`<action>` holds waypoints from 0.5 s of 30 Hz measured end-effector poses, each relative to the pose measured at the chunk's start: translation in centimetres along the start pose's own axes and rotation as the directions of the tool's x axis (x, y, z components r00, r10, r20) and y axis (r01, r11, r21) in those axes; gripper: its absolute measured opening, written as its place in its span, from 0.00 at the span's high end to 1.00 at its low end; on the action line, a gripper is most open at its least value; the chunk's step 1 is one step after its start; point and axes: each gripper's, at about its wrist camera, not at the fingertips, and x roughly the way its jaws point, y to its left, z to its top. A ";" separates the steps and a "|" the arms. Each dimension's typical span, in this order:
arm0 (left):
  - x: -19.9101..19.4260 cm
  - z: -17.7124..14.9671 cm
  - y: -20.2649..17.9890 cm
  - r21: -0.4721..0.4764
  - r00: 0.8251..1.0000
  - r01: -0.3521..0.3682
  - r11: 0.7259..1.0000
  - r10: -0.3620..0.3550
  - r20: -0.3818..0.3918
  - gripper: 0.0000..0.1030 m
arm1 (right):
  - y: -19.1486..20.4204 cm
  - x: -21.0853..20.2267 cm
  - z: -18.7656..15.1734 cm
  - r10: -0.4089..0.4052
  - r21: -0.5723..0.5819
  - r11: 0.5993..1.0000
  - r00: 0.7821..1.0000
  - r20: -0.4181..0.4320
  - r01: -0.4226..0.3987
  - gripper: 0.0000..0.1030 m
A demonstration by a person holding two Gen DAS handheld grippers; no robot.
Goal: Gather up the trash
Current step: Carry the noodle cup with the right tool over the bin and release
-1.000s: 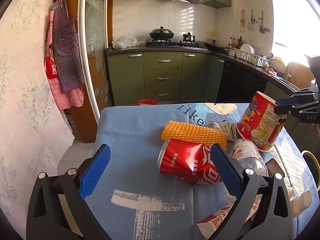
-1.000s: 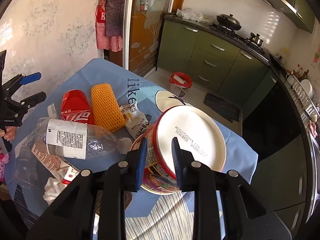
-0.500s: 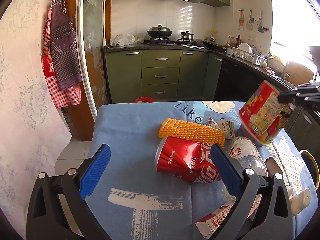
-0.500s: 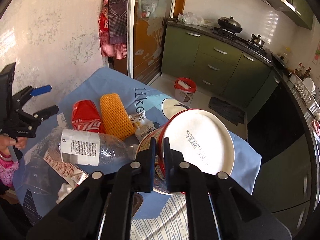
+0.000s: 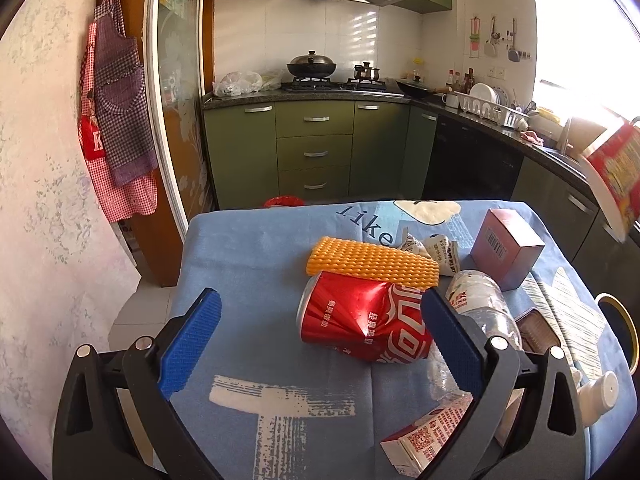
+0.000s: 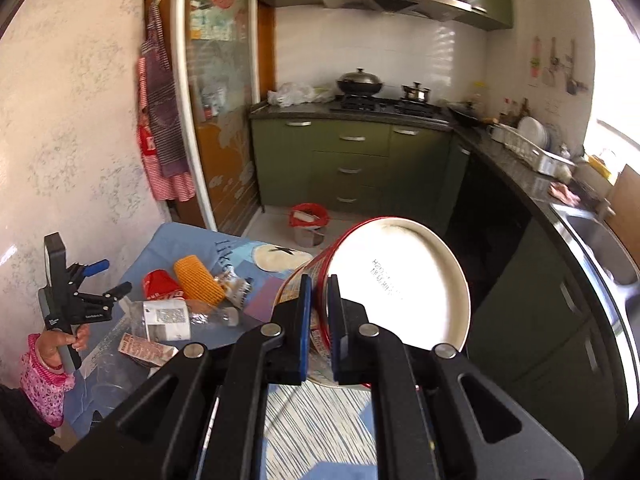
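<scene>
Red-printed noodle cup (image 6: 384, 292) rides pinched by its rim in the right gripper (image 6: 318, 316), clear of the table; left gripper (image 5: 320, 344) waits open-jawed, crushed can (image 5: 360, 324) between them. Next, seemingly: the bin (image 6: 308, 222).

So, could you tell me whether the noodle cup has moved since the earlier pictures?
Yes. The noodle cup, pinched in the right hand-held gripper, has risen off the table to the right, now level with the counter.

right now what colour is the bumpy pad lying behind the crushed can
Orange, with a raised dimpled texture. The bumpy pad shows best in the left wrist view, just behind the red can.
</scene>
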 end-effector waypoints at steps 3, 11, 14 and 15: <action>-0.7 0.2 -0.4 0.005 1.000 -0.002 1.000 0.002 0.013 0.04 | -5.7 -1.8 -4.1 -0.027 0.171 0.985 1.000 -0.010 0.029 0.93; -3.5 0.8 -2.7 0.050 0.999 -0.024 0.998 0.023 0.030 0.04 | -18.3 -1.6 -16.6 0.015 0.574 0.819 0.999 -0.040 0.011 0.93; -4.7 0.9 -3.9 0.080 0.999 -0.032 0.996 0.029 0.043 0.04 | -22.6 -0.2 -20.8 -0.006 0.690 0.720 0.995 -0.099 0.073 0.90; -5.1 0.9 -4.2 0.086 0.999 -0.032 0.996 0.028 0.046 0.04 | -24.0 -0.1 -22.1 -0.069 0.715 0.684 0.988 -0.139 0.148 0.77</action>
